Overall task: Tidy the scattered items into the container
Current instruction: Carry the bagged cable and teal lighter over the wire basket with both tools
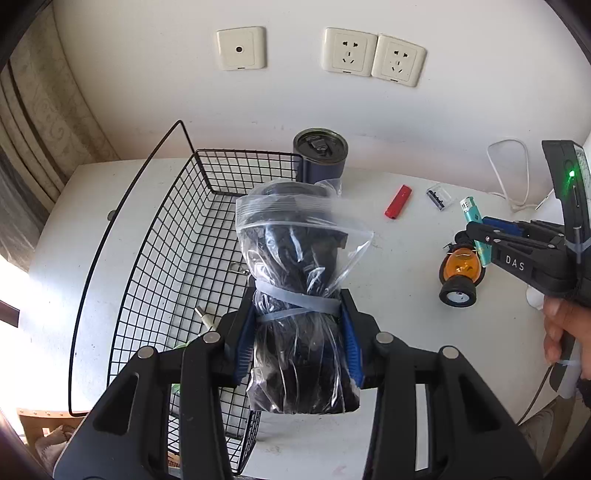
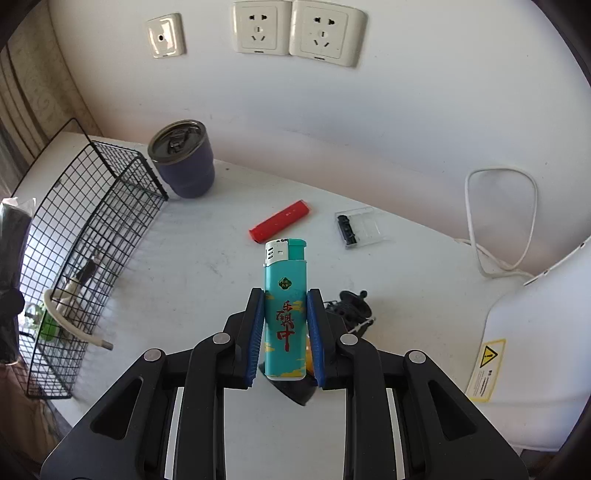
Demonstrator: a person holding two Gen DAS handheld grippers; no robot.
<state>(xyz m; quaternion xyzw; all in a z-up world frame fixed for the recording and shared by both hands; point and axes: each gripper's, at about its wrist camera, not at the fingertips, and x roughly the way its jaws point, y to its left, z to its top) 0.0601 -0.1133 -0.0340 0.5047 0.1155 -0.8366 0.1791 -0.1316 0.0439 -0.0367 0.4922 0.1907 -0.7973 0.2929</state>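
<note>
My left gripper (image 1: 297,317) is shut on a clear zip bag of dark stuff (image 1: 299,280) and holds it upright over the right edge of the black wire basket (image 1: 162,236). My right gripper (image 2: 284,314) is shut on a teal lighter (image 2: 285,306) above the white table; it also shows in the left wrist view (image 1: 476,225). A red lighter (image 2: 279,220), a small clear case with a black part (image 2: 360,226) and an orange toy car (image 1: 460,275) lie on the table. The basket (image 2: 92,206) holds a white cable and a green item.
A dark blue lidded tumbler (image 2: 184,158) stands beside the basket's far corner. A white cable loop (image 2: 498,221) lies at the back right by a white appliance (image 2: 535,354). Wall sockets (image 2: 295,31) are above the table.
</note>
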